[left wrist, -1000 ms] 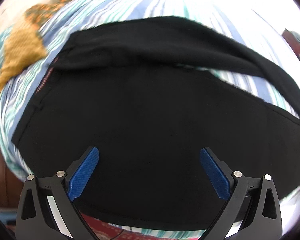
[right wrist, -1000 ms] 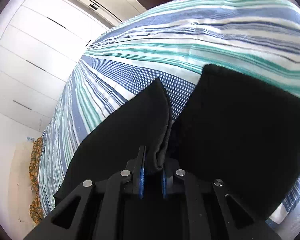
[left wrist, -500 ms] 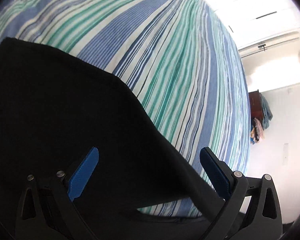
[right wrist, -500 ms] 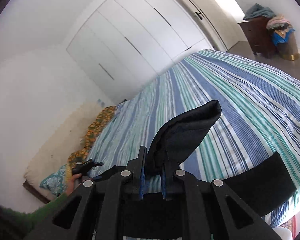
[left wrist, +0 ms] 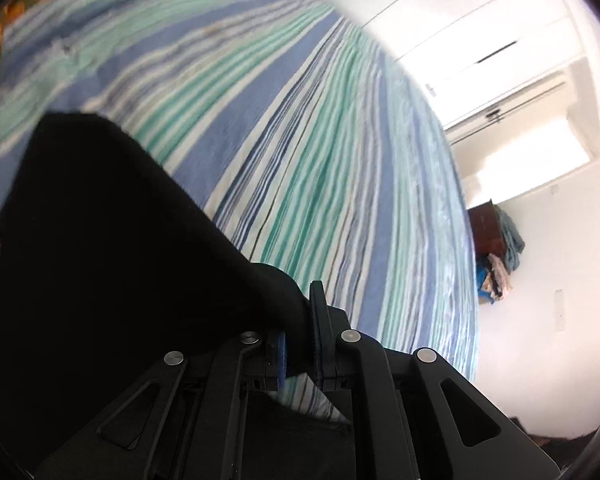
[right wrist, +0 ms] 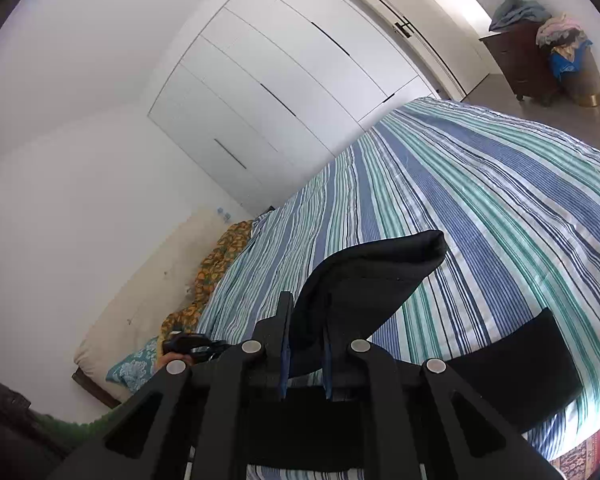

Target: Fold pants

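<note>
Both grippers are clenched on the black pants (right wrist: 364,280): the left gripper (left wrist: 300,340) and right gripper (right wrist: 305,344) each pinch an edge, with cloth hanging toward the striped bed (right wrist: 500,200).

Pants (right wrist: 364,280) above the bed (right wrist: 500,200), wardrobe (right wrist: 300,80) behind.

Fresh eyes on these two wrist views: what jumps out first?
The black pants: both grippers are clamped on the fabric, the left gripper at the bottom of its view and the right gripper likewise, with a flap standing up from the right one. Behind them the blue, teal and white striped bedspread fills the middle. White wardrobe doors take up the top of the right view.
</note>
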Tool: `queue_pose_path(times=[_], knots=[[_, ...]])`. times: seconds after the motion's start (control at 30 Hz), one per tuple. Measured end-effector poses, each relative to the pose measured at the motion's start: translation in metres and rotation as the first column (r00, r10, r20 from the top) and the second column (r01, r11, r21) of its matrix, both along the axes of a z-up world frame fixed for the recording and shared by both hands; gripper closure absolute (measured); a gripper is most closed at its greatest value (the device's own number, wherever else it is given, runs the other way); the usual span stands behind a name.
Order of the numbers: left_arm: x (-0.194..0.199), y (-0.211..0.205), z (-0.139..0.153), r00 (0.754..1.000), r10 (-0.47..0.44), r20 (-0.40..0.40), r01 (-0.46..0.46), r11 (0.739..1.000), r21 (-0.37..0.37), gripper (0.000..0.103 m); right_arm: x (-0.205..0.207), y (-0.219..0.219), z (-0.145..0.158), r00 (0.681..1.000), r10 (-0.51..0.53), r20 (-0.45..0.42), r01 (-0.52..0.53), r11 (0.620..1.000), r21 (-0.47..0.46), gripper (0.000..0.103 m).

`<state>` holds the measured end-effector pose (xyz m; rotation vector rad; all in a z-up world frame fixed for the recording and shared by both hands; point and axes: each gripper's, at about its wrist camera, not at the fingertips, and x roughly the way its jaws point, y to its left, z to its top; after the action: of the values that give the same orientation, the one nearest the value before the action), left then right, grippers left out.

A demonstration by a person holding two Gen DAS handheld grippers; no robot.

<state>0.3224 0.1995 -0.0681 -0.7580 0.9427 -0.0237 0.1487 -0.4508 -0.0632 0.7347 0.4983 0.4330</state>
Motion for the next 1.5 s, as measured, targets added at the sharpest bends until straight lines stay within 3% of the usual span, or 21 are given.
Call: queue_pose_path(times=[0.07,0.13,0.2,0.3,0.4,0.5,0.57,0.77,0.97,1.2,1.37,1.5], knots=[[-0.048,0.011,0.037,0.994,0.034,0.107,-0.040,0.998,0.045,0.092,0.016,-0.004,0.001,1.000,-0.003,-0.003,0.003,1.000,0.024,0.091],[-0.100,0.011,0.040,0.988,0.076,0.133,-0.084,0.995,0.052,0.091,0.025,-0.007,-0.001,1.000,-0.003,-0.019,0.003,0.999,0.032,0.091],[-0.144,0.003,0.013,0.990,0.114,0.089,-0.119,0.991,0.055,0.085,0.028,-0.012,-0.008,0.998,-0.003,-0.059,0.006,0.999,0.040,0.090],[-0.183,-0.016,-0.067,0.988,0.134,-0.074,-0.130,0.990,0.054,0.084,0.024,-0.025,-0.042,0.988,-0.014,-0.156,0.021,0.999,0.044,0.090],[-0.196,-0.028,-0.116,0.978,0.125,-0.168,-0.125,0.992,0.011,0.086,0.022,-0.042,-0.093,0.936,-0.057,-0.347,0.060,0.998,0.000,0.090],[-0.196,-0.037,-0.118,0.983,0.099,-0.156,-0.093,0.995,0.043,0.085,0.021,-0.052,-0.134,0.854,-0.102,-0.511,0.077,0.995,-0.070,0.090],[-0.199,-0.040,-0.115,0.983,0.097,-0.154,-0.090,0.995,0.047,0.085,0.020,-0.056,-0.149,0.810,-0.134,-0.571,0.086,0.990,-0.111,0.090],[-0.207,-0.035,-0.118,0.979,0.127,-0.161,-0.123,0.992,0.034,0.090,0.021,-0.056,-0.155,0.789,-0.177,-0.588,0.081,0.979,-0.186,0.090],[-0.221,-0.035,-0.112,0.983,0.108,-0.151,-0.107,0.994,0.017,0.094,0.028,-0.041,-0.151,0.774,-0.252,-0.580,-0.030,0.901,-0.432,0.090],[-0.216,-0.054,-0.118,0.982,0.053,-0.181,-0.042,0.997,0.064,0.094,0.019,-0.057,-0.151,0.717,-0.372,-0.590,0.038,0.865,-0.500,0.090],[-0.214,-0.065,-0.119,0.983,0.014,-0.184,0.009,0.993,0.120,0.094,0.020,-0.054,-0.148,0.714,-0.409,-0.568,0.025,0.826,-0.563,0.090],[-0.215,-0.059,-0.123,0.982,0.041,-0.183,-0.027,0.996,0.081,0.097,0.022,-0.051,-0.147,0.714,-0.414,-0.565,0.016,0.816,-0.578,0.090]])
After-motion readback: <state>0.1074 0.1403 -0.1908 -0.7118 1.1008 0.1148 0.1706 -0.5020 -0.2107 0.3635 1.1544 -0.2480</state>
